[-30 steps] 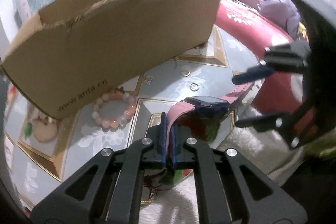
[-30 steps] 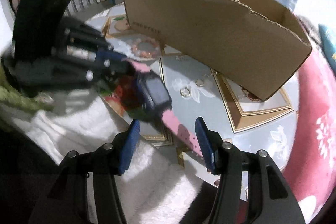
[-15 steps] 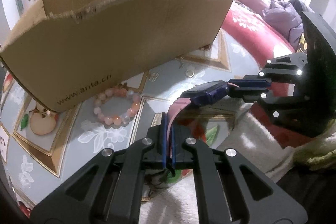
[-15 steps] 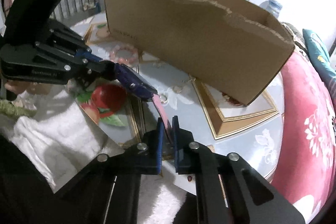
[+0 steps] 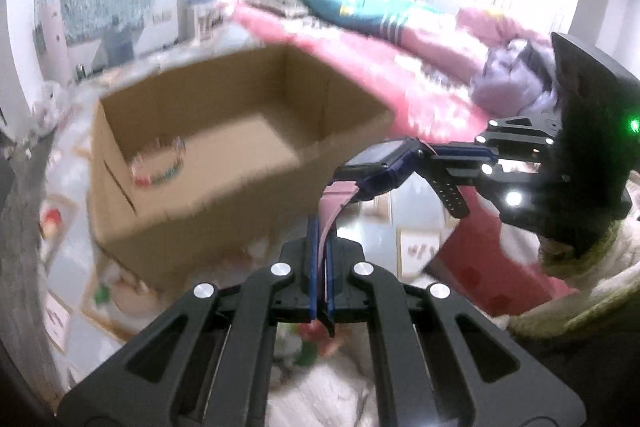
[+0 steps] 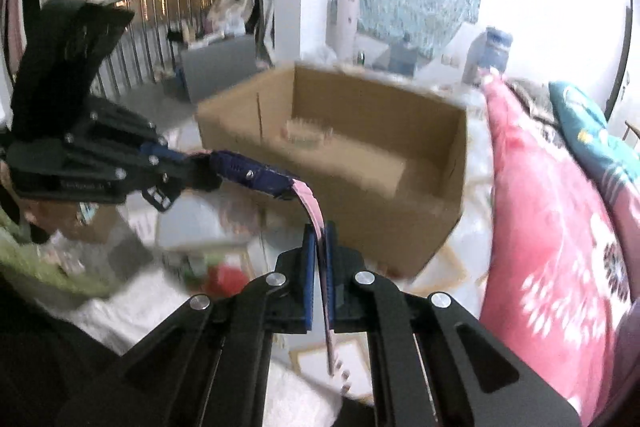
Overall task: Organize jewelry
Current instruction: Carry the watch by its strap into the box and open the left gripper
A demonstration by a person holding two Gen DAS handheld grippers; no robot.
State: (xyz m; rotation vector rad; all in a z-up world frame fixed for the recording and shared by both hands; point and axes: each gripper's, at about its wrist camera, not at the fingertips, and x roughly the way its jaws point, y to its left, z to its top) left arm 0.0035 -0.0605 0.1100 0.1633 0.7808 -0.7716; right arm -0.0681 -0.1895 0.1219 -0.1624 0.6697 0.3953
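Watch (image 5: 384, 163) clamped by one pink strap in the left gripper (image 5: 322, 267) and by the other in the right gripper (image 6: 319, 259), carried clear of the table; beyond, cardboard box (image 5: 200, 155) holding one bracelet (image 5: 158, 167); watch not yet deposited.

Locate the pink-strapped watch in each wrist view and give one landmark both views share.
Left wrist view: watch right of centre, strung from the left gripper at bottom centre to the right gripper.
Right wrist view: watch left of centre.
Shared landmark: cardboard box behind it.
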